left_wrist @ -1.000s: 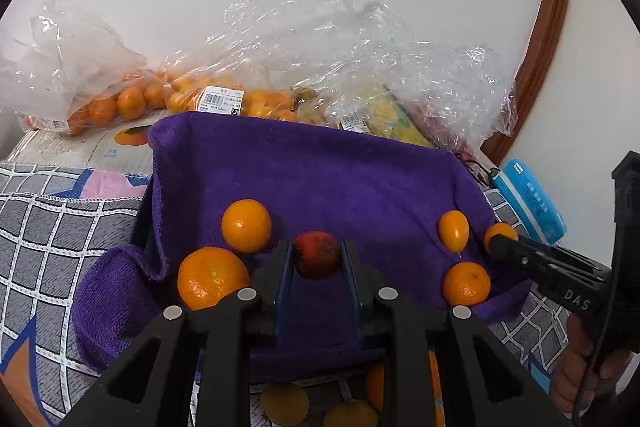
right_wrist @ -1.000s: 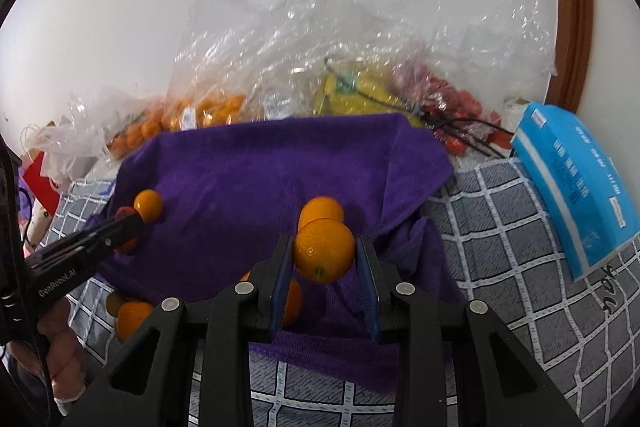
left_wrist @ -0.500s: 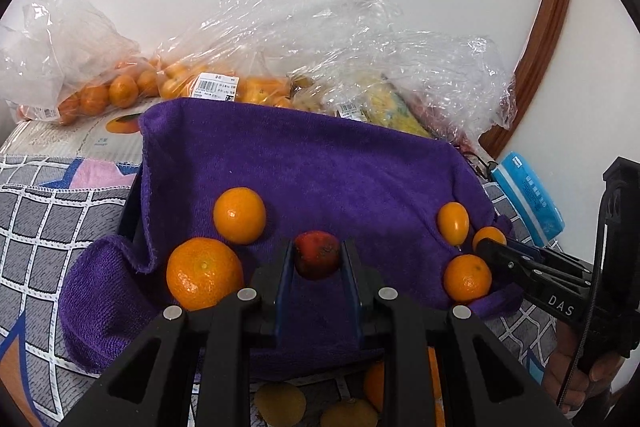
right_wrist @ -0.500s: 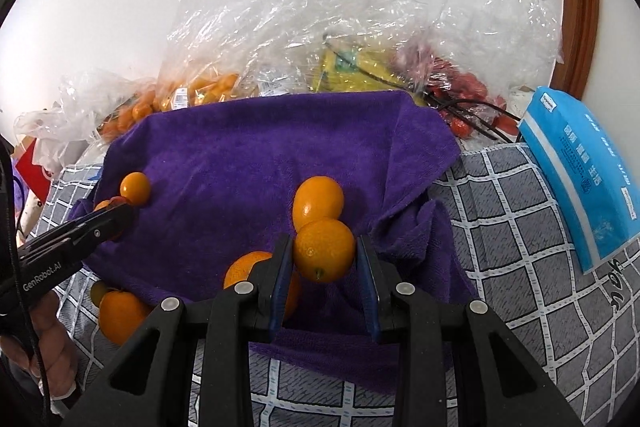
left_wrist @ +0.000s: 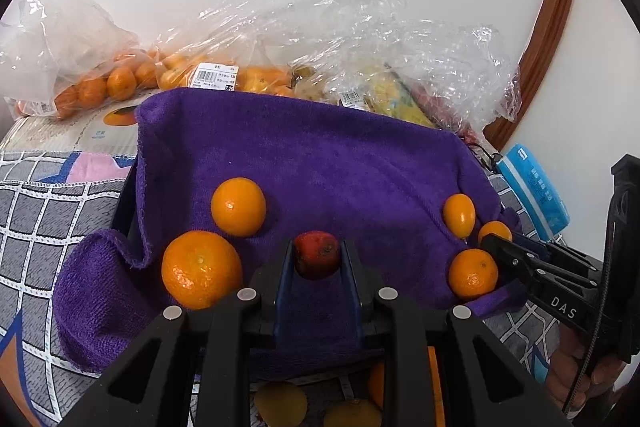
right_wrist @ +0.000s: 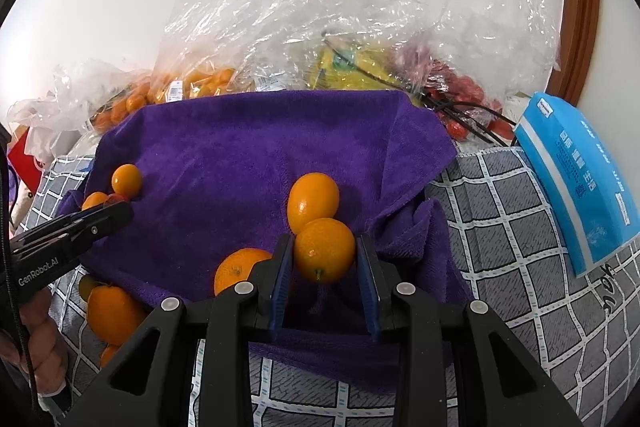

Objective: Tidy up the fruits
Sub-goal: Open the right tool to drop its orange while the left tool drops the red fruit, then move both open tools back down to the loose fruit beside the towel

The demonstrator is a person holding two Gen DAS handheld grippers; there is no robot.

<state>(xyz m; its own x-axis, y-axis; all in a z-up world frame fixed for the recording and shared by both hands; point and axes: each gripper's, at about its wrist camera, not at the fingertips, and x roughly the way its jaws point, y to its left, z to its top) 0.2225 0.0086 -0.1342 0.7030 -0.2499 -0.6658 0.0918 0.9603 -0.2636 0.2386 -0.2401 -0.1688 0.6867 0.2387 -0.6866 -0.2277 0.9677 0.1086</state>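
Note:
My left gripper (left_wrist: 317,255) is shut on a small red fruit (left_wrist: 316,254) just above the near left part of a purple towel (left_wrist: 312,163). Two oranges (left_wrist: 238,206) (left_wrist: 201,269) lie on the towel to its left. My right gripper (right_wrist: 324,255) is shut on an orange (right_wrist: 324,255) over the towel's right side (right_wrist: 240,163). An oval orange (right_wrist: 313,201) and another orange (right_wrist: 238,269) lie close under it. In the left wrist view the right gripper (left_wrist: 496,241) reaches in by two oranges (left_wrist: 459,215) (left_wrist: 473,273).
Clear plastic bags of small oranges (left_wrist: 120,79), yellow fruit (right_wrist: 344,75) and red fruit (right_wrist: 464,95) stand behind the towel by the wall. A blue packet (right_wrist: 580,179) lies on the grey checked cloth (right_wrist: 520,259) at right. More fruit lies on the cloth near the towel's front edge (right_wrist: 114,313).
Both grippers have come lower and closer to the towel, each still holding its fruit. The fruit on the towel now looks larger and nearer.

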